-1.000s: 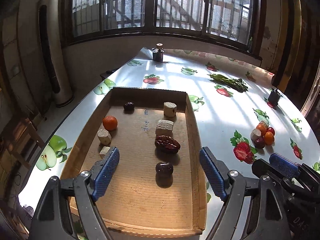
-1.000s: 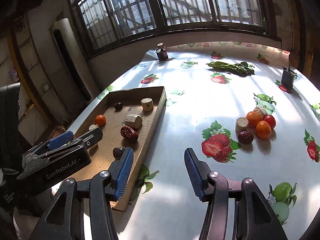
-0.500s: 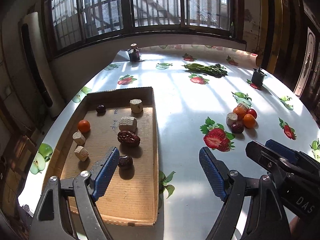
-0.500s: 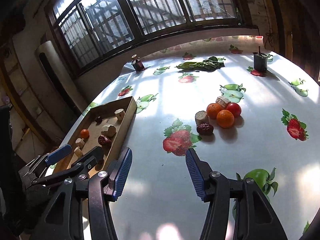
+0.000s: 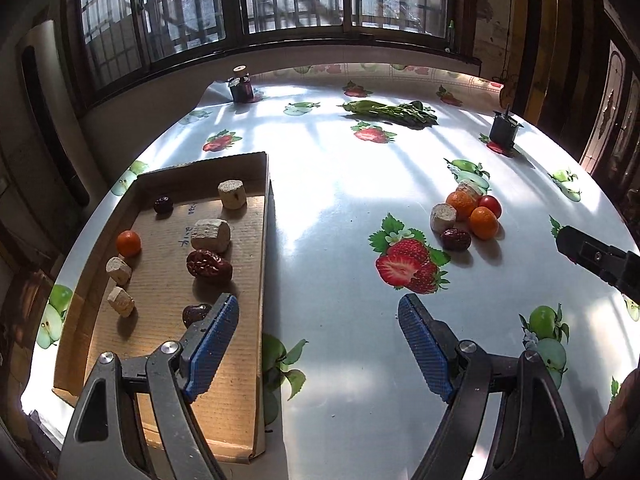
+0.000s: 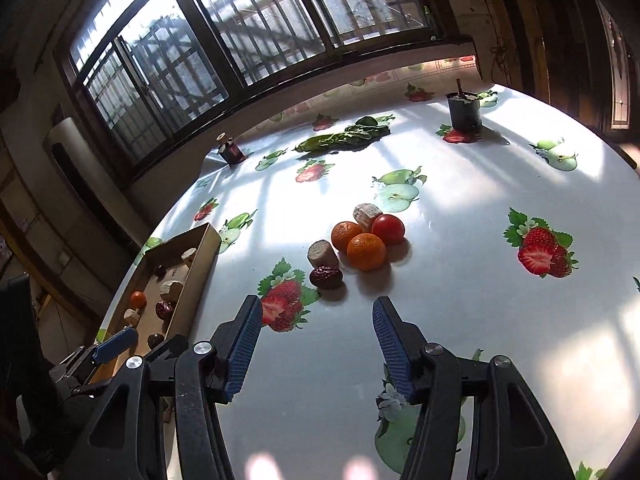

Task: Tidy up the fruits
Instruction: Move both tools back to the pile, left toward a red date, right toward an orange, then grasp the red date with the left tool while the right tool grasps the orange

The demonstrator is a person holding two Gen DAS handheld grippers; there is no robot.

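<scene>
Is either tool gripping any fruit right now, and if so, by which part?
Nothing is held. The left tool and right tool are both open and empty above the table.

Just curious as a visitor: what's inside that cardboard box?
Inside the cardboard box: one small orange, three dark dates, and four pale chunks. The left tongs partly cover the nearest date and some box floor.

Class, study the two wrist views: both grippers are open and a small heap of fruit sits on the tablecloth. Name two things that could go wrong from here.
1. The pile is tight: the red date touches a cork-like piece and the oranges sit against the tomato. Closing the right hand-held gripper may nudge round fruit into rolling.
2. The left hand-held gripper hangs by the cardboard tray wall and could bump it.
</scene>
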